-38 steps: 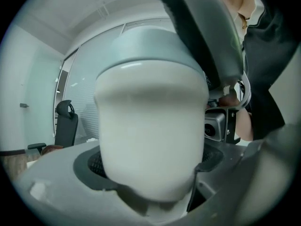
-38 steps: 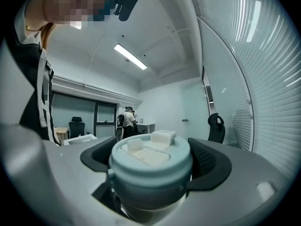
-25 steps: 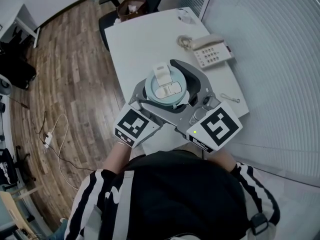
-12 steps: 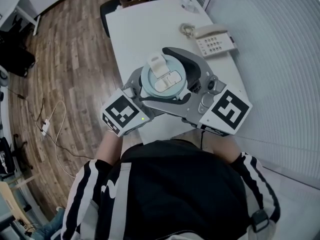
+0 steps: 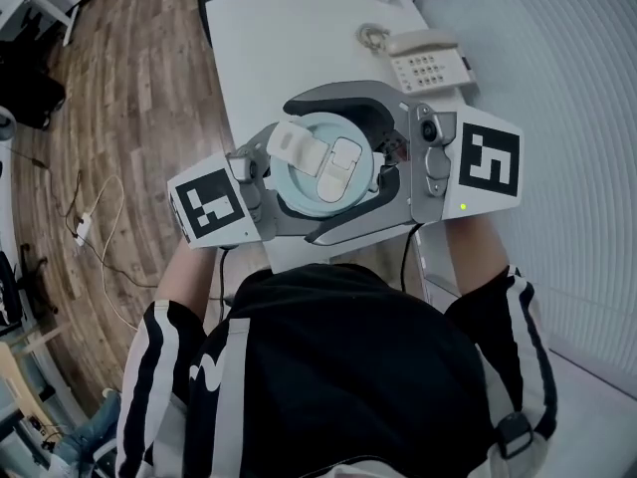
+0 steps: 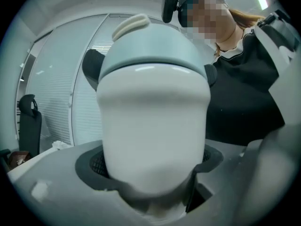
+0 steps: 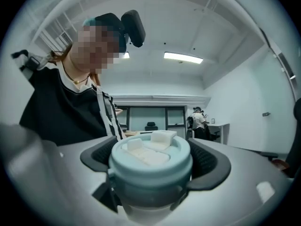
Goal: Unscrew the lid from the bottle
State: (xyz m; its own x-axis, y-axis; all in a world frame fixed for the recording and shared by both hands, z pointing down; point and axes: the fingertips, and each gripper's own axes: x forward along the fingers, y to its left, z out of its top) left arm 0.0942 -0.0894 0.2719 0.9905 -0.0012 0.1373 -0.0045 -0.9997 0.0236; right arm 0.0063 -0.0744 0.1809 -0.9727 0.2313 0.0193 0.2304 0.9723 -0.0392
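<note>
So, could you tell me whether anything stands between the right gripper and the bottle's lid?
Nothing visible does. The right gripper has its jaws closed directly on the pale blue lid, while the left gripper clamps the white bottle below it.

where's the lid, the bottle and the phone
lid point(image 7: 150, 173): right gripper view, on its teal side wall.
bottle point(image 6: 153, 126): left gripper view, on the white body below the lid.
phone point(image 5: 428, 68): head view, on its keypad.

White table point(image 5: 269, 48), a telephone point(image 5: 430, 65) and coiled cord point(image 5: 372, 36) near its right edge
</note>
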